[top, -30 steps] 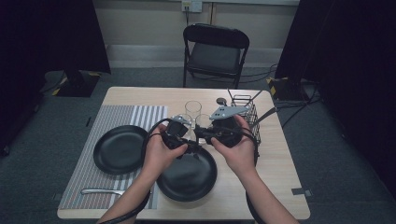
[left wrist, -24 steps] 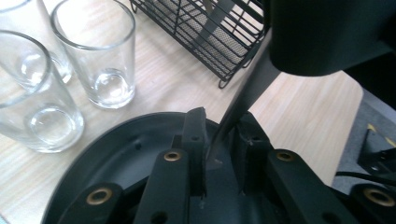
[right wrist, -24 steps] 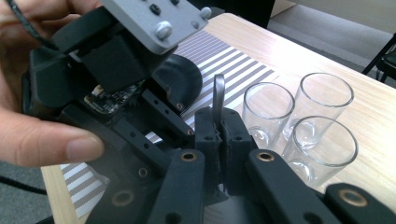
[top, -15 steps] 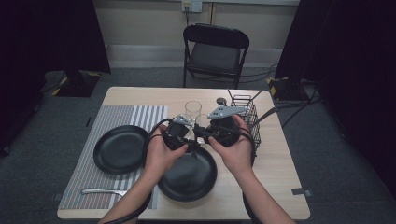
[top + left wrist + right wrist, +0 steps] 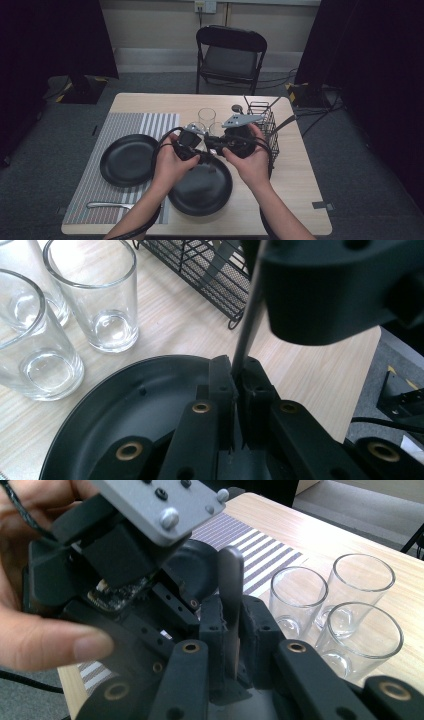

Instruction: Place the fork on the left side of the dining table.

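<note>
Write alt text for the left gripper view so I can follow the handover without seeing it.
The left gripper has its two black jaws shut on a thin dark utensil handle, whose upper end runs up behind the right gripper. Below lies a black plate; three empty glasses and a black wire basket stand on the wooden table.

The utensil [image 5: 248, 320] runs behind the right gripper [image 5: 345, 285] (top end hidden).
</note>
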The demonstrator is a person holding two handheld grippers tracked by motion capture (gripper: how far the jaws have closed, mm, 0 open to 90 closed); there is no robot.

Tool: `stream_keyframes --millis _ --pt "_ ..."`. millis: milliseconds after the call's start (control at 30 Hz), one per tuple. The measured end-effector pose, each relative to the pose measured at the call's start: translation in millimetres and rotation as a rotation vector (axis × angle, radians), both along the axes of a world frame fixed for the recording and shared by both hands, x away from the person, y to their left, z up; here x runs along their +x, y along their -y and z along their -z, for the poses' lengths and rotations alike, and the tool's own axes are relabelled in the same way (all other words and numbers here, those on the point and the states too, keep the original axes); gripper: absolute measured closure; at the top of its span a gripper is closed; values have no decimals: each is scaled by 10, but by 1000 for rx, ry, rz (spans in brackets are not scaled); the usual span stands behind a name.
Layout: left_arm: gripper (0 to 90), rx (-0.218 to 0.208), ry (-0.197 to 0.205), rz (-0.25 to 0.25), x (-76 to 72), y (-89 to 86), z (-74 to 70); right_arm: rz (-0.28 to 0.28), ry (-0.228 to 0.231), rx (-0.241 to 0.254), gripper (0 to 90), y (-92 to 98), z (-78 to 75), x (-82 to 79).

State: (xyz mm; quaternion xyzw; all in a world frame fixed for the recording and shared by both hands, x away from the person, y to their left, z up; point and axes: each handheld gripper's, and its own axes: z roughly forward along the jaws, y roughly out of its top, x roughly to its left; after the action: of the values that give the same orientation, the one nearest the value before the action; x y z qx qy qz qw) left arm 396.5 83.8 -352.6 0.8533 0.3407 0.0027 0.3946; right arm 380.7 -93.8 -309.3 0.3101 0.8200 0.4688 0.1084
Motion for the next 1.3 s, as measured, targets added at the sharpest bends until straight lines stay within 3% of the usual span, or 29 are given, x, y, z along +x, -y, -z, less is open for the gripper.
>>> stream_keyframes --millis 700,1300 --pt "871 -3 -35 -19 42 -109 6 -29 2 13 701 92 72 -28" --pt "871 -19 -43 -17 47 -189 -127 -71 -27 25 611 235 490 -68"
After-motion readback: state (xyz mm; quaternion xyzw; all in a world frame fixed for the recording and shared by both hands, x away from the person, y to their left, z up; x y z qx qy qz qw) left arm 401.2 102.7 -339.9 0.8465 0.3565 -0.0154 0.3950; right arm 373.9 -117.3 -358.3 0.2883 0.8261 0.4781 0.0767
